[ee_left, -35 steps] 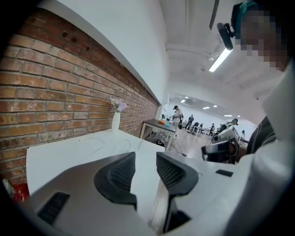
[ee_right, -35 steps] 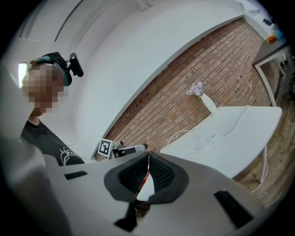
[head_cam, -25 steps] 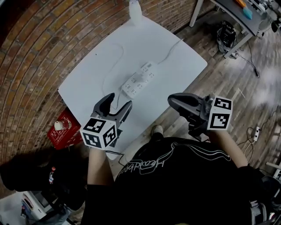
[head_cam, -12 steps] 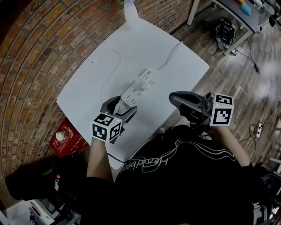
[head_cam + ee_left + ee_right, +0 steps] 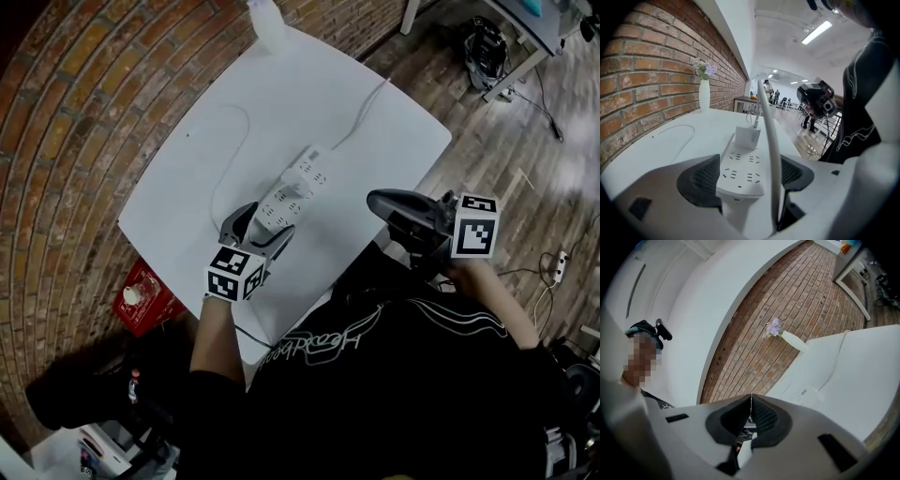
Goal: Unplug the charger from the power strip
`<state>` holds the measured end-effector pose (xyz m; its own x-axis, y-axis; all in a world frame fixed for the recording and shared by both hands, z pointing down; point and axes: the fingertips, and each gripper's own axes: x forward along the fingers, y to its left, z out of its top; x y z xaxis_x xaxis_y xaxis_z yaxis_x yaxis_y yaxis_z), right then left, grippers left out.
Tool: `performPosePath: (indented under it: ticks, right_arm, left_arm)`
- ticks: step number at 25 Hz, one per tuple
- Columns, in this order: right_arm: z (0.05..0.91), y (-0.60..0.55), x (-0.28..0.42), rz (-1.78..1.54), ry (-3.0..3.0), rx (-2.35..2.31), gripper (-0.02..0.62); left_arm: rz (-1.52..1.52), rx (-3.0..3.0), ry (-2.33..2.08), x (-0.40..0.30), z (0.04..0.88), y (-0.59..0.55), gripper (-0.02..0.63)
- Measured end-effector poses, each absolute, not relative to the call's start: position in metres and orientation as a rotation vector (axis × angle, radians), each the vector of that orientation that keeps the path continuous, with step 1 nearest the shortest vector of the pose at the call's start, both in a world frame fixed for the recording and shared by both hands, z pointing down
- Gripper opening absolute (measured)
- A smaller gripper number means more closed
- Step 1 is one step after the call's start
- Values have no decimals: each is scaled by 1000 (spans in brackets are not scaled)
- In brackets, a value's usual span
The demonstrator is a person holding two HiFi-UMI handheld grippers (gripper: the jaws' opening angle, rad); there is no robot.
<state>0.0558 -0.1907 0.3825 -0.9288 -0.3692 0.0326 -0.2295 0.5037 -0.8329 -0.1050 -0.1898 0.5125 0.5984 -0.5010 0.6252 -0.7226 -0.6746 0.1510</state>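
Note:
A white power strip (image 5: pixel 291 190) lies aslant in the middle of the white table (image 5: pixel 187 187). The white charger (image 5: pixel 748 137) stands plugged in towards its far end, seen from above as a small block (image 5: pixel 306 170). My left gripper (image 5: pixel 260 225) is low over the table with its jaws opening. The near end of the power strip (image 5: pixel 740 173) lies between its dark pads (image 5: pixel 701 180), and they do not press on it. My right gripper (image 5: pixel 382 201) is shut and empty, level, over the table's near right edge. Its pads (image 5: pixel 759 416) meet at a thin seam.
A white vase (image 5: pixel 266 22) with flowers (image 5: pixel 705 70) stands at the table's far corner by the brick wall. A thin cable (image 5: pixel 228 141) loops over the table's left half, and the strip's cord (image 5: pixel 361 111) runs off the far right edge. A red box (image 5: pixel 141 296) sits on the floor at left.
My left gripper came down and forward until its jaws straddle the strip's near end, and they spread wider. My right gripper stayed shut and shifted slightly along the table's right edge.

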Motion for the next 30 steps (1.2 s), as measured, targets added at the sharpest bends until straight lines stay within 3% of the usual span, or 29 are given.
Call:
performPosePath:
  ticks: [23,30]
  right_arm:
    - [425,-193,23,-1486,2689,-526,-2]
    - [451,-207,9,-1107,2936,-731,0]
  left_arm:
    - [815,2571,-1081,-103,545,-195,350]
    - [818,2555,-1115,-102,546,-195,350]
